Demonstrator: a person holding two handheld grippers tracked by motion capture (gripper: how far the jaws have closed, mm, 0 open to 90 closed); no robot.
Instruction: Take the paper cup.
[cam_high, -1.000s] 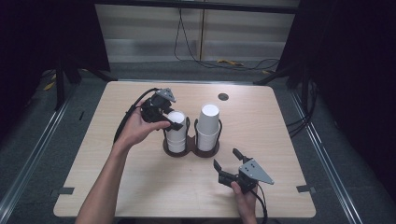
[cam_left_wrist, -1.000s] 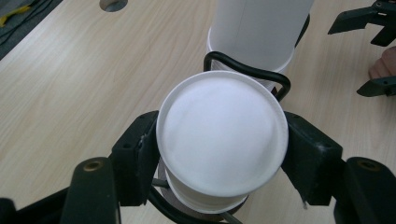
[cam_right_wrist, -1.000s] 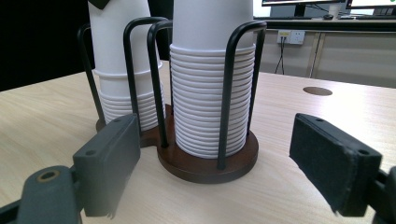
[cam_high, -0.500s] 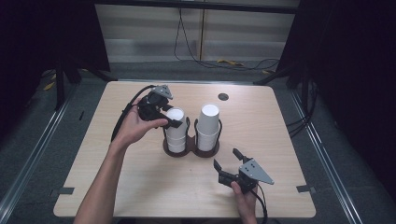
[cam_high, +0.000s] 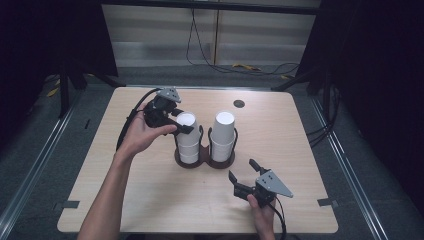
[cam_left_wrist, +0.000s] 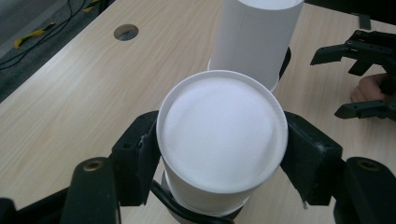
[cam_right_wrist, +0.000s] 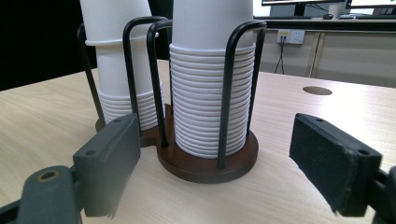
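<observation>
Left tool (cam_high: 187, 129) is seen clamped on the top paper cup (cam_left_wrist: 222, 140), one black jaw pressed to each side of its wall just under the upturned base. That cup sits inverted at the top of the left stack (cam_high: 188, 145), which is held in a black wire cup holder (cam_right_wrist: 224, 84) on a dark wooden base (cam_right_wrist: 205, 165). A second stack (cam_high: 222, 135) is seated just beside it in the same holder. Right tool (cam_high: 247, 175) is held near the tabletop's (cam_high: 150, 200) front edge, jaws apart, with nothing between them.
</observation>
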